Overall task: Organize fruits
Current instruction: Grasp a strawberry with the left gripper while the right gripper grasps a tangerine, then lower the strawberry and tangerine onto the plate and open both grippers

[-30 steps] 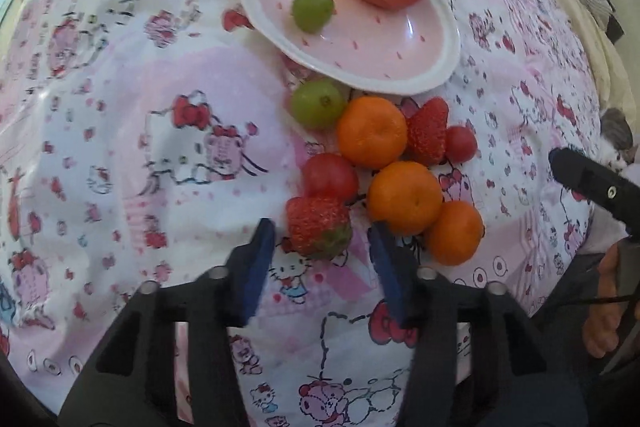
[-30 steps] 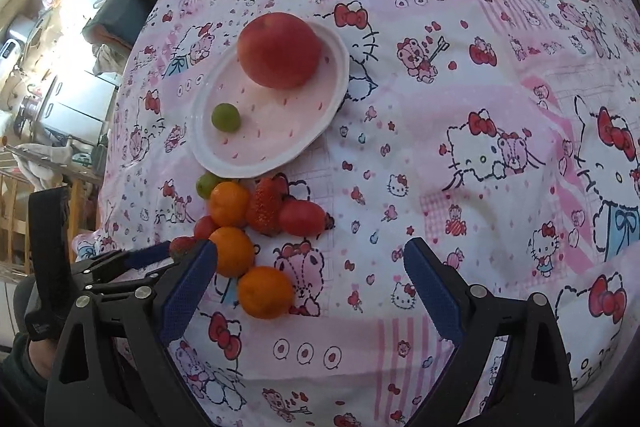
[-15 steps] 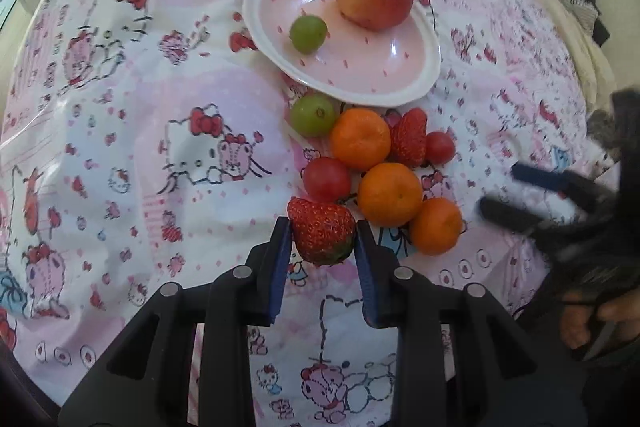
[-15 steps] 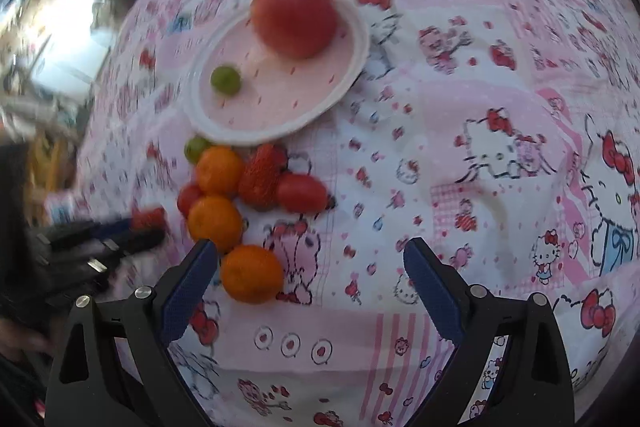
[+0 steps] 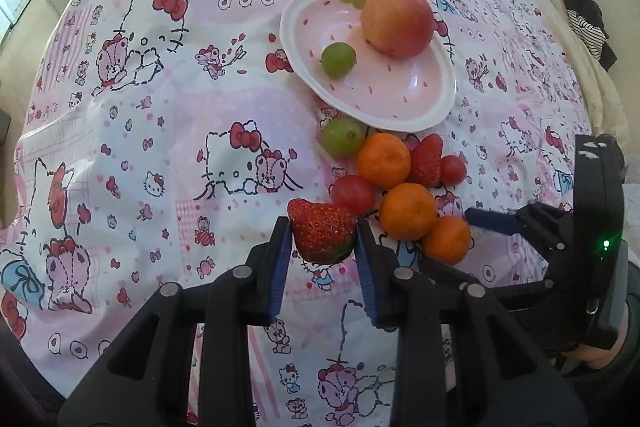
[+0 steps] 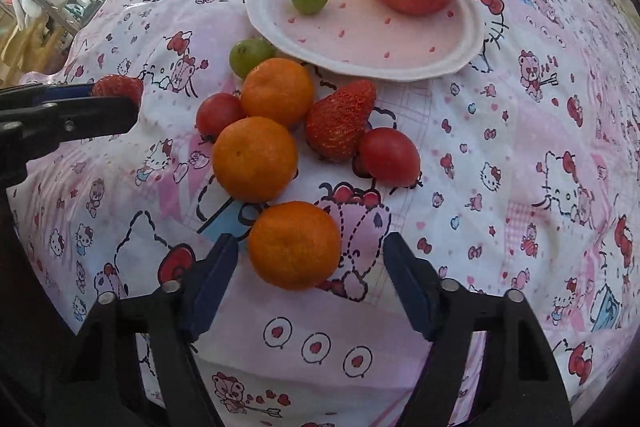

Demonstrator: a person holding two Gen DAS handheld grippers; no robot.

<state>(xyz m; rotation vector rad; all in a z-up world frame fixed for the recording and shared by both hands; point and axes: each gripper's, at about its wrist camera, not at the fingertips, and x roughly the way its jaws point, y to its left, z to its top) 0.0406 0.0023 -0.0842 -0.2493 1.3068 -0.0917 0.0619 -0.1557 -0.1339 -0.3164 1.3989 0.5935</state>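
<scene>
Pink plate beyond claws holding only apple, one grape. Left claw clamping strawberry; right claw half-open, closing around untouched tangerine. We are judging most fruit unsorted.

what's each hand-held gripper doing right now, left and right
Left hand-held gripper: shut on the strawberry.
Right hand-held gripper: open, jaws just been closing, either side of the nearest orange, pads not touching it.

Left hand-held gripper clamped; right hand-held gripper closing, untouched.
</scene>
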